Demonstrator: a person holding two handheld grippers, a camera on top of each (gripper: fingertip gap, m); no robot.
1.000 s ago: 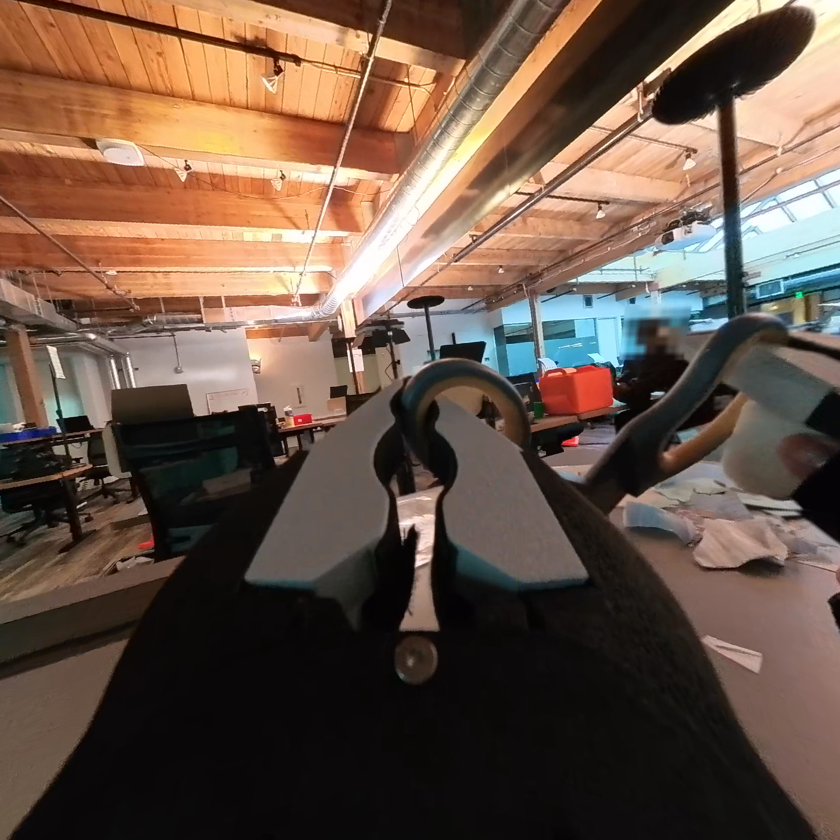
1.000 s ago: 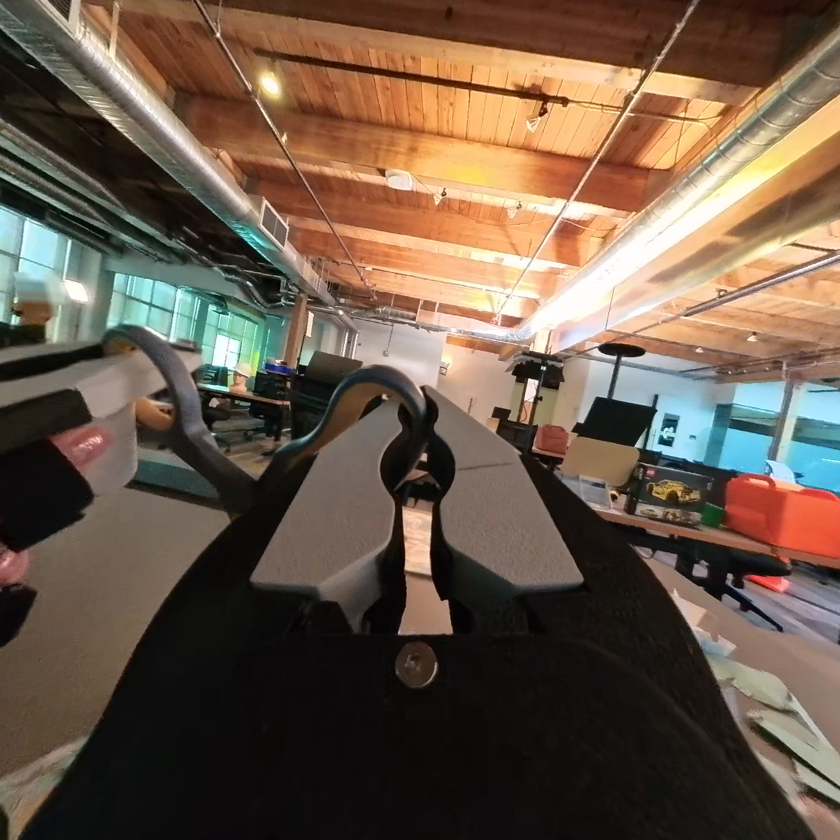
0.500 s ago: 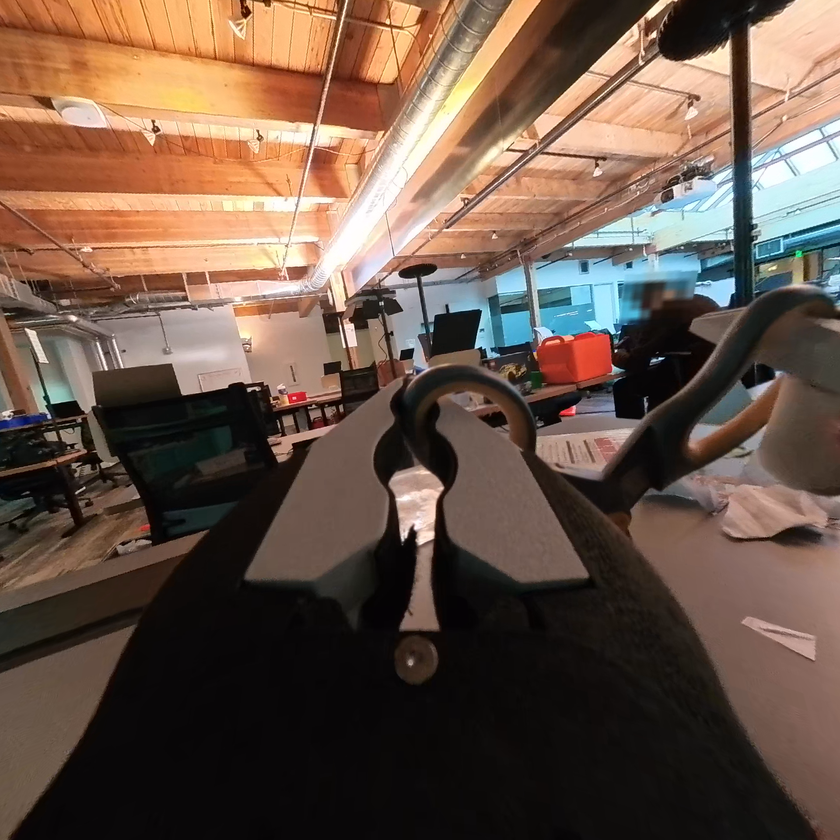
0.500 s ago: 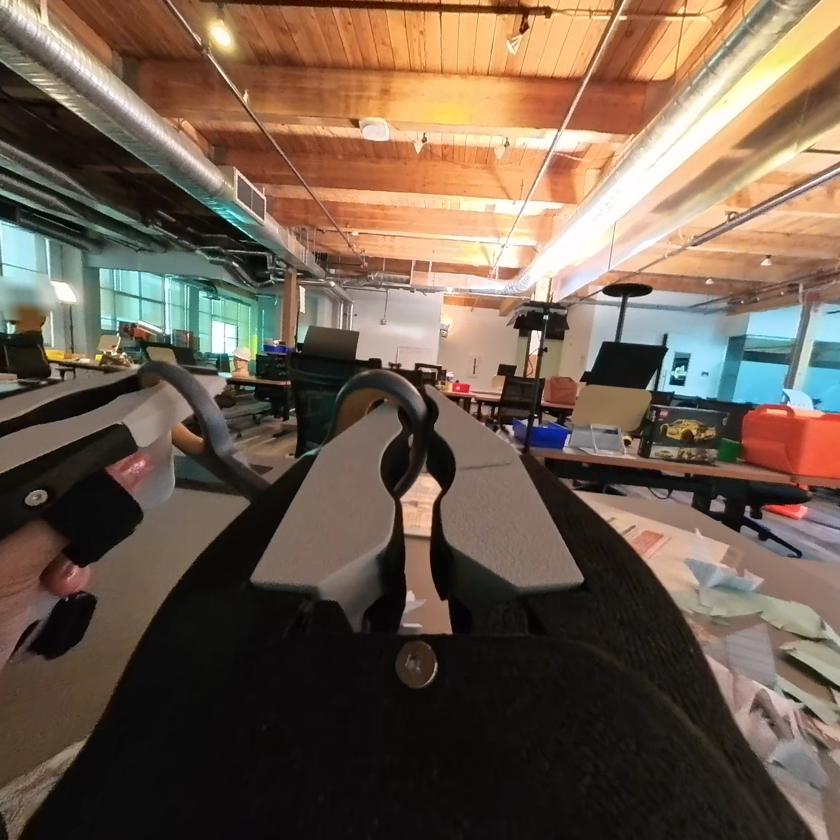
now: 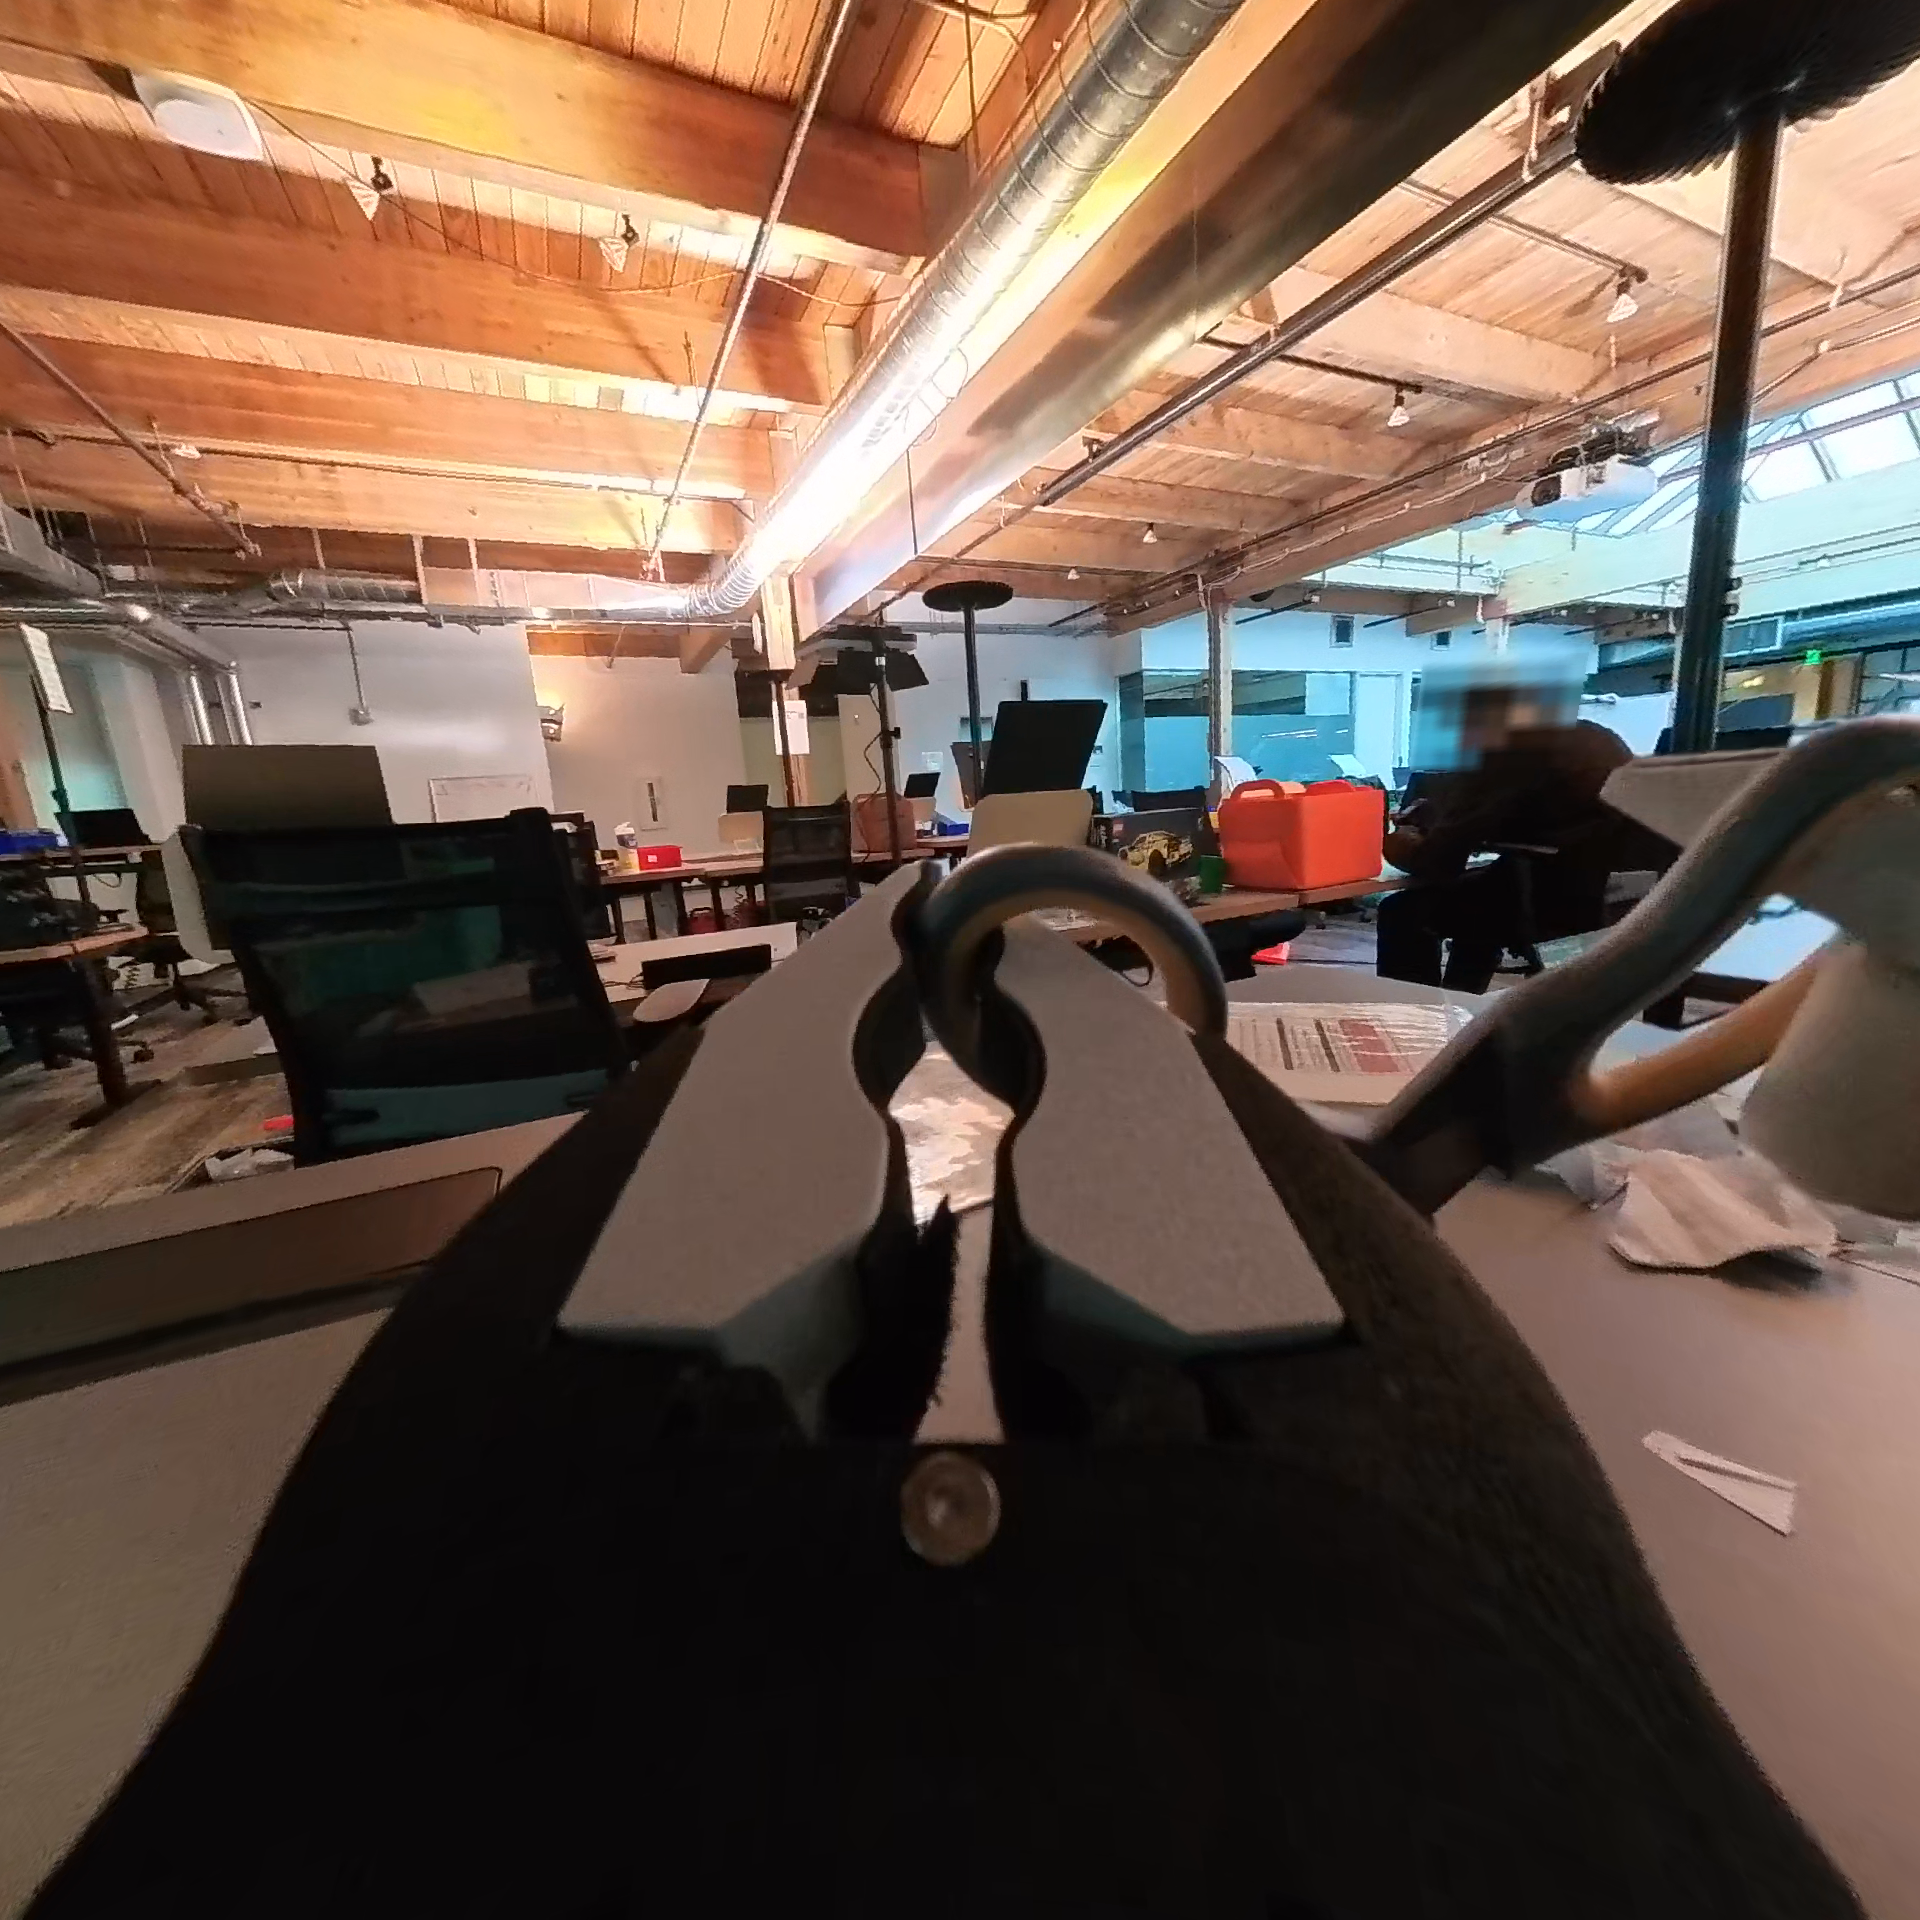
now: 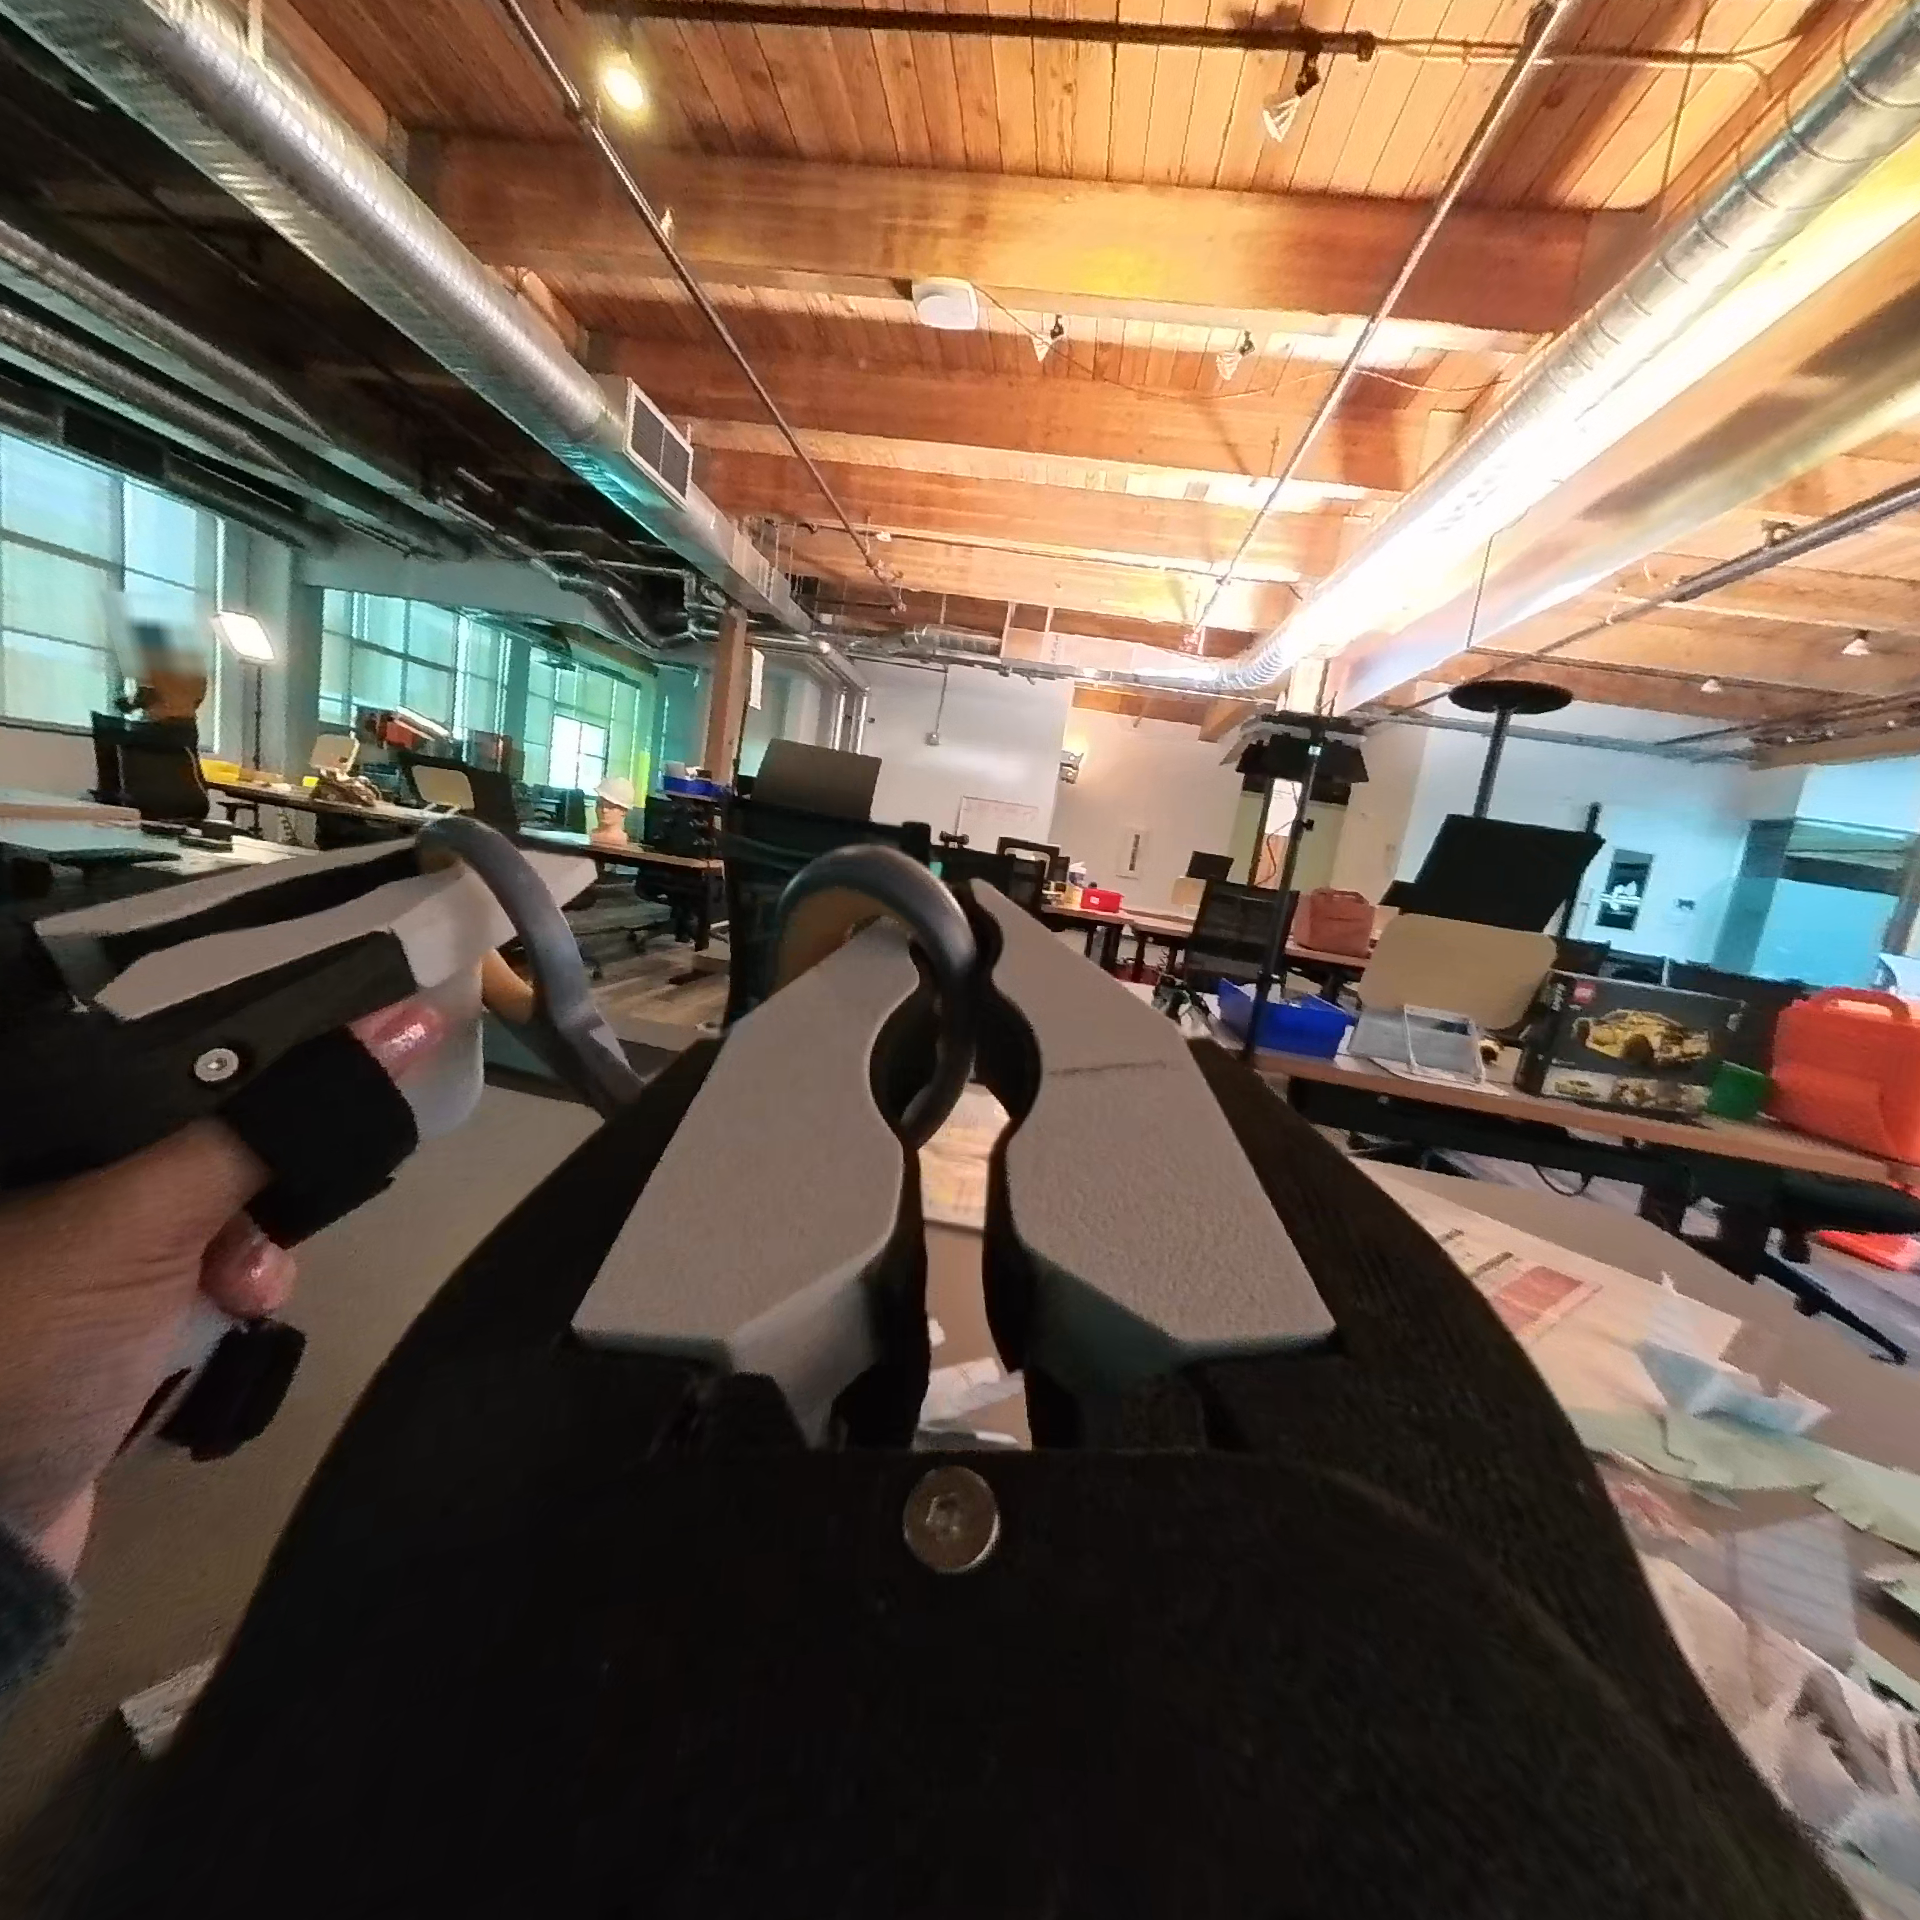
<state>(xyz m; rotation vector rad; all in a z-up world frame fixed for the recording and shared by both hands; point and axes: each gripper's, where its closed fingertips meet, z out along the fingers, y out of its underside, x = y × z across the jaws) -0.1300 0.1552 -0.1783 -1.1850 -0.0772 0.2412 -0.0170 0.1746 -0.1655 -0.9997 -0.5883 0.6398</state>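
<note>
right hand-held gripper (image 6: 961, 940) clamped on grey scissors handle loop (image 6: 883, 894).

Open-plan office with a wooden beam ceiling (image 6: 1039, 208), silver ducts (image 5: 1039, 208), tall windows (image 6: 104, 582), white walls (image 5: 436, 707), desks and black chairs (image 5: 395, 966).

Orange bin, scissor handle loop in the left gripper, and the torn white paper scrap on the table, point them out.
orange bin (image 5: 1299, 836), left wrist view, front wall.
scissor handle loop (image 5: 1081, 873), left wrist view, top of the arch.
torn white paper scrap (image 5: 1720, 1481), left wrist view, its middle.
</note>
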